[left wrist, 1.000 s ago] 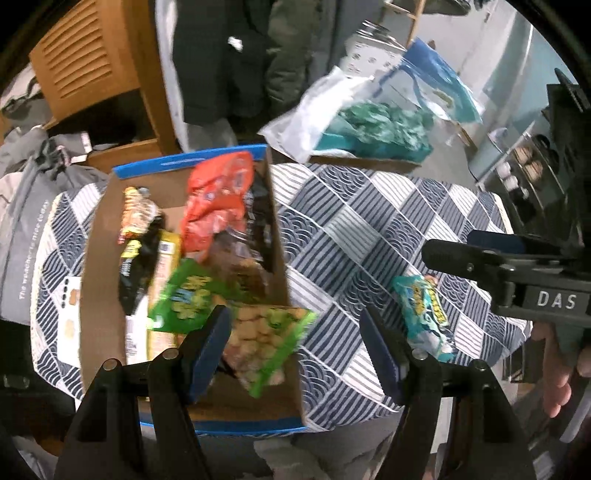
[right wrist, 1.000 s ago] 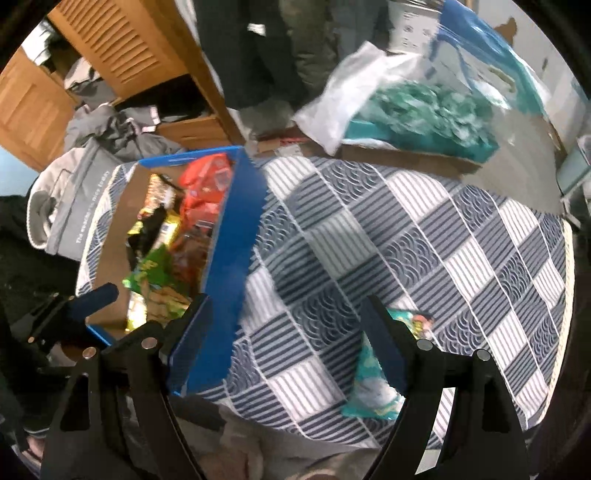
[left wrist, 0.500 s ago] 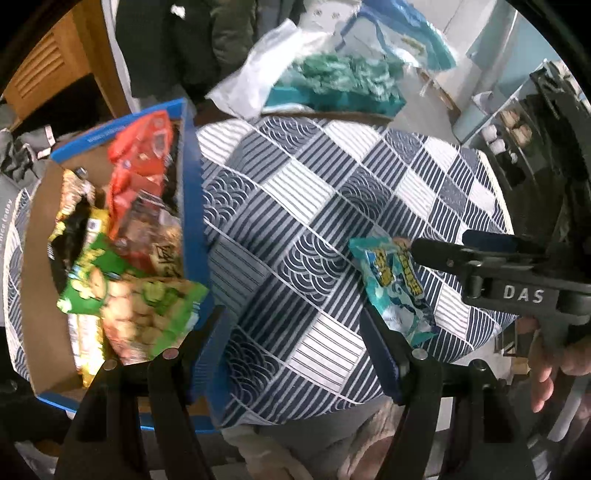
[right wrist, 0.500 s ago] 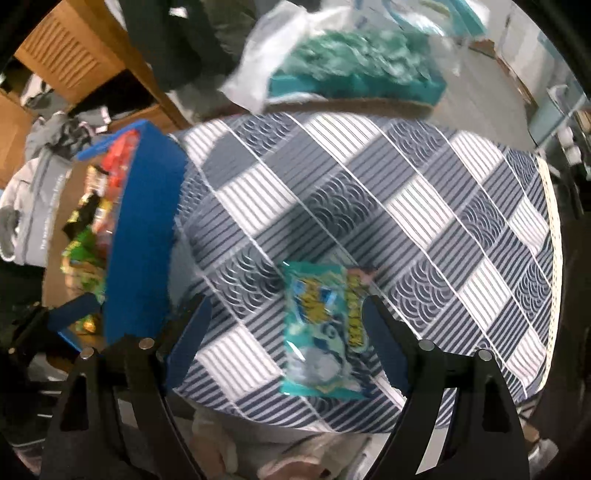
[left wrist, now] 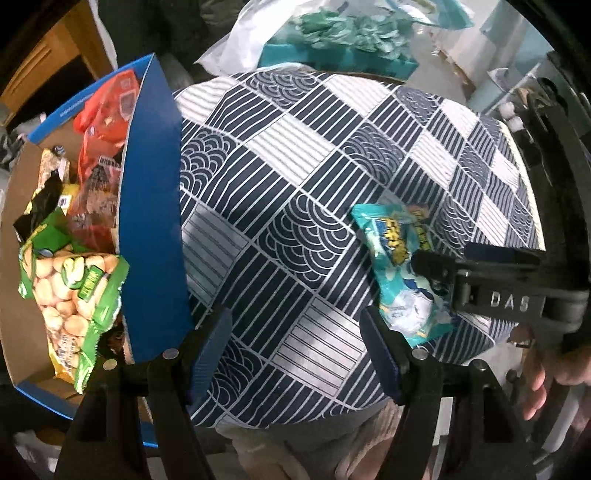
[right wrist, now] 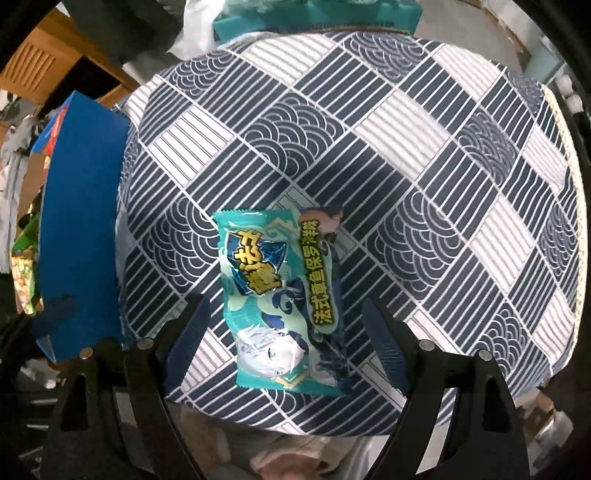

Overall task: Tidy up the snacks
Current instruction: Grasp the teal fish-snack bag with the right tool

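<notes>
Snack packet (right wrist: 284, 306) lies flat on the tablecloth (right wrist: 369, 155) near its front edge, apart from other items. Box (left wrist: 151, 206) stands at the left edge, holding several snack bags (left wrist: 74, 291). Plastic bag (left wrist: 332, 33) lies beyond the far edge.

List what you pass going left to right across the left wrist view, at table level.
Green biscuit bag → blue box wall → patterned tablecloth → teal snack packet → right gripper
</notes>
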Available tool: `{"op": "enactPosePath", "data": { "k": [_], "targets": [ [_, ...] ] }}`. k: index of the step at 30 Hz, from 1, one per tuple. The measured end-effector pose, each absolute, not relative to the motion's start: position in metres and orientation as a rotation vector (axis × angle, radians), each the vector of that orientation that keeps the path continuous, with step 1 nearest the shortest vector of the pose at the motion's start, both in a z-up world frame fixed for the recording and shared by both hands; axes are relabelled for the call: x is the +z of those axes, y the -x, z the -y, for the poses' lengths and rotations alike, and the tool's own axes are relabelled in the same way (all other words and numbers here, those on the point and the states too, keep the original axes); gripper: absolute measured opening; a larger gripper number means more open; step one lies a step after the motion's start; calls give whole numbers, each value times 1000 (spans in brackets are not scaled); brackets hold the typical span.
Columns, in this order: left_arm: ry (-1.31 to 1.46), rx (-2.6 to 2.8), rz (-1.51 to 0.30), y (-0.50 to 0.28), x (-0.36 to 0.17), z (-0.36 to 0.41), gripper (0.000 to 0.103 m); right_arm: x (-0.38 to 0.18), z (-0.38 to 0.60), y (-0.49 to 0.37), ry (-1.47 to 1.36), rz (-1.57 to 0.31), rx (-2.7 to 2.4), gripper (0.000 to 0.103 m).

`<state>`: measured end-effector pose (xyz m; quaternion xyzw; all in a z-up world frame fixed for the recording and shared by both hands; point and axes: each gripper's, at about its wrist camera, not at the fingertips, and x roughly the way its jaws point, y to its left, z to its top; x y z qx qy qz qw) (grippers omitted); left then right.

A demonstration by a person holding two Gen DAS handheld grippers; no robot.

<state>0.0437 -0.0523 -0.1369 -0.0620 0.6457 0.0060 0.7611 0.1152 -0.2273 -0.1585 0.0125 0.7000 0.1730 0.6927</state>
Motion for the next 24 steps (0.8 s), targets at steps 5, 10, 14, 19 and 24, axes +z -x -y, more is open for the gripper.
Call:
{"op": "enactPosePath", "data": {
  "k": [5, 10, 14, 19, 24],
  "targets": [
    [144, 30, -1443, -48, -155, 54, 73, -171, 219, -113, -2, -1568, 402, 84],
    [144, 49, -1469, -48, -169, 53, 73, -182, 211, -111, 21, -1582, 402, 84],
    [138, 52, -1487, -46, -176, 54, 73, -189, 201, -111, 39, -1585, 411, 84],
    [111, 51, -1485, -44, -183, 58, 73, -202, 195, -112, 71, -1588, 384, 85],
    [80, 60, -1484, -46, -192, 62, 69, -214, 192, -114, 102, -1598, 345, 87]
  ]
}}
